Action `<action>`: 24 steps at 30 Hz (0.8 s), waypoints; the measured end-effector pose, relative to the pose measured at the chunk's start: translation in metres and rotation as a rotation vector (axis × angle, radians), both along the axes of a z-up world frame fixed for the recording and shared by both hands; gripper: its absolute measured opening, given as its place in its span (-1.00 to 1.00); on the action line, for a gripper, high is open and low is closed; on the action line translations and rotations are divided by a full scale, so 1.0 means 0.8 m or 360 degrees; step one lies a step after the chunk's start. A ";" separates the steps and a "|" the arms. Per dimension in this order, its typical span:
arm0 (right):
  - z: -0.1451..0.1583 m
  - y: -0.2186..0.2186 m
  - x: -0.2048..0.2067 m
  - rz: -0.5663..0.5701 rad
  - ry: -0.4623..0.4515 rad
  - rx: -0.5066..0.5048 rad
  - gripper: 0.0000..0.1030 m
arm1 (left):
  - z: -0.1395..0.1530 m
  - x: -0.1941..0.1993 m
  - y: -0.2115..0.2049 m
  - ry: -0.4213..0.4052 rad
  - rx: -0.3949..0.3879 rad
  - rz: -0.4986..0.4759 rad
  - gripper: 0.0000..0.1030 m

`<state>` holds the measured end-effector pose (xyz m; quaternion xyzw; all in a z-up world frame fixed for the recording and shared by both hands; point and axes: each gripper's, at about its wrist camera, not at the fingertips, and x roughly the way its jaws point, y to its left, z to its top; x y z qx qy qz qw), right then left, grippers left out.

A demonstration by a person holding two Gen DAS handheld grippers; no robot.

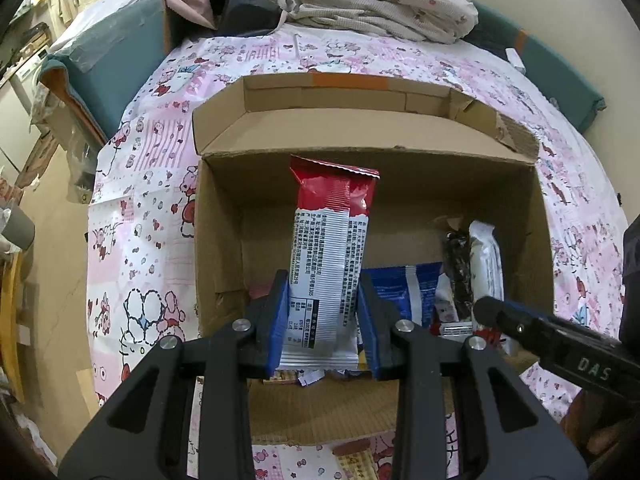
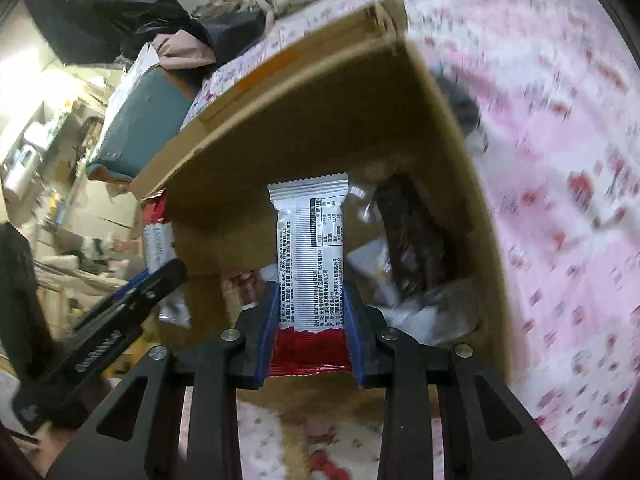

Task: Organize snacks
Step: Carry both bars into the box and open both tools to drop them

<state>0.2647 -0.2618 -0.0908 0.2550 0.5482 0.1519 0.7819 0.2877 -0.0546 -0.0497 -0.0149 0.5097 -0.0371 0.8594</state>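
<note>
An open cardboard box lies on a pink patterned sheet. My left gripper is shut on a red-and-white snack packet, held over the box with its red end pointing away. In the box's right part lie a blue packet, a dark packet and a white packet. My right gripper is shut on a second red-and-white packet, white end forward, above the box and beside the dark packet. The right gripper's finger reaches in from the right.
The pink cartoon-print sheet covers the bed all round the box. A crumpled blanket and dark clothes lie behind it. A teal padded piece stands at the back left. The room's floor and clutter fall away on the left.
</note>
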 end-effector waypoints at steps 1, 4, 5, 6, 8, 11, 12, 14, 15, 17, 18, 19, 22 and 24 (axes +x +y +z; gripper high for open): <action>0.000 0.001 0.000 0.0002 0.0005 -0.0004 -0.36 | -0.002 0.001 0.000 0.0007 0.0001 0.0003 -0.44; 0.001 0.007 0.000 0.0028 -0.0002 -0.0040 -0.36 | -0.008 0.002 -0.003 0.0021 0.0007 0.0010 -0.44; 0.001 0.008 0.000 0.0027 -0.0001 -0.0046 -0.34 | -0.009 0.002 -0.004 0.0020 0.0011 0.0011 -0.44; 0.001 0.008 -0.001 0.0024 -0.0003 -0.0042 -0.33 | -0.008 0.002 -0.004 0.0021 0.0011 0.0012 -0.44; 0.002 0.008 -0.001 0.0026 -0.0017 -0.0030 -0.32 | -0.009 0.002 -0.003 0.0020 0.0013 0.0028 -0.44; 0.008 0.010 0.000 0.0043 -0.0043 -0.0044 -0.32 | -0.008 0.000 0.000 0.0013 -0.0001 0.0054 -0.39; 0.012 0.011 -0.001 0.0042 -0.0064 -0.0056 -0.32 | -0.008 0.000 0.000 0.0013 0.0003 0.0053 -0.36; 0.016 0.011 -0.001 0.0039 -0.0087 -0.0075 -0.32 | -0.006 -0.002 -0.001 0.0003 0.0018 0.0047 -0.24; 0.017 0.011 -0.001 0.0033 -0.0093 -0.0081 -0.32 | -0.005 -0.003 -0.002 0.0001 0.0028 0.0043 -0.19; 0.019 0.008 -0.001 0.0019 -0.0101 -0.0074 -0.18 | -0.002 -0.005 -0.002 -0.0004 0.0028 0.0046 0.15; 0.020 0.006 -0.001 0.0008 -0.0104 -0.0065 -0.05 | -0.001 -0.006 -0.002 0.0001 0.0015 0.0045 0.28; 0.022 0.003 -0.002 -0.0006 -0.0119 -0.0052 0.16 | 0.000 -0.007 -0.003 0.0004 0.0009 0.0050 0.50; 0.030 0.000 -0.002 -0.0004 -0.0158 -0.0039 0.18 | 0.005 -0.013 -0.005 -0.0018 0.0047 0.0074 0.60; 0.033 -0.004 -0.002 -0.0012 -0.0170 -0.0025 0.18 | 0.009 -0.017 -0.004 -0.0027 0.0056 0.0077 0.61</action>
